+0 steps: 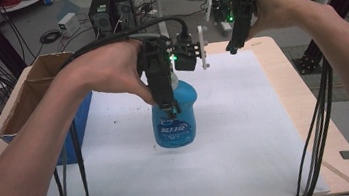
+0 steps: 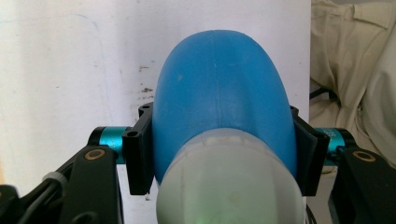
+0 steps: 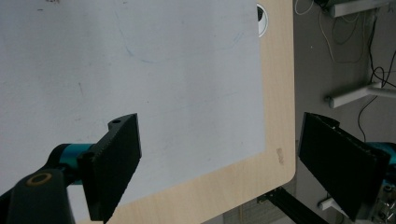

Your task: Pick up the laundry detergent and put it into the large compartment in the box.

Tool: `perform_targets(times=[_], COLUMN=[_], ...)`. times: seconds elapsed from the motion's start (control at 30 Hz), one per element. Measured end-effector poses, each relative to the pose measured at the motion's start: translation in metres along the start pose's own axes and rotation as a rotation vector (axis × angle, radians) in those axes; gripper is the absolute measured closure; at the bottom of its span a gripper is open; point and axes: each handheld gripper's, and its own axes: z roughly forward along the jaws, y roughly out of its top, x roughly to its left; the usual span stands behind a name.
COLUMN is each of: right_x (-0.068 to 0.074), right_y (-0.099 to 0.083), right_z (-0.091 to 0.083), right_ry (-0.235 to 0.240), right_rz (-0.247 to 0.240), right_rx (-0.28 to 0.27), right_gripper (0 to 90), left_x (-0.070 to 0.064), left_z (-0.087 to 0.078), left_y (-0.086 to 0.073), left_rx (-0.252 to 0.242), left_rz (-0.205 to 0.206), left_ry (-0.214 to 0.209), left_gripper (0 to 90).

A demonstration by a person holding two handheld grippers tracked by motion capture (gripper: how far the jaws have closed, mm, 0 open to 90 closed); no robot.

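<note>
Left gripper (image 1: 171,109) clamps the blue bottle (image 1: 176,120) near the middle of the white surface (image 1: 247,134).

In the left gripper view its fingers (image 2: 140,154) press both flanks of the bottle just below the pale cap (image 2: 229,186), closed firmly on it. The right gripper (image 1: 234,45) hovers high over the far edge, fingers (image 3: 114,163) spread wide and empty. The bottle's base seems to rest on the surface, though shadow blurs that. To do this well, keep the squeeze even and the bottle upright, lifting straight before carrying it, perhaps toward the cardboard box (image 1: 36,95).
</note>
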Motion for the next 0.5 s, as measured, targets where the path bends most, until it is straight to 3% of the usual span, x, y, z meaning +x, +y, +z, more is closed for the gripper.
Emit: perform_targets(times=[0.17, 0.37, 0.5], right_x=[0.000, 0.000, 0.001], right_y=[-0.001, -0.001, 0.001], right_z=[-0.001, 0.000, 0.000], right_ry=[0.003, 0.003, 0.000], right_rz=[-0.004, -0.008, -0.009], right_rx=[0.002, -0.002, -0.002], right_gripper=[12.6, 12.6, 12.6], left_x=[0.004, 0.016, 0.022], left_z=[-0.016, -0.036, -0.053], left_y=[0.001, -0.005, -0.009], left_rx=[0.001, -0.010, -0.008], left_rz=[-0.014, -0.048, -0.069], left_ry=[0.013, -0.003, 0.020], left_gripper=[37.8, 37.9, 37.9])
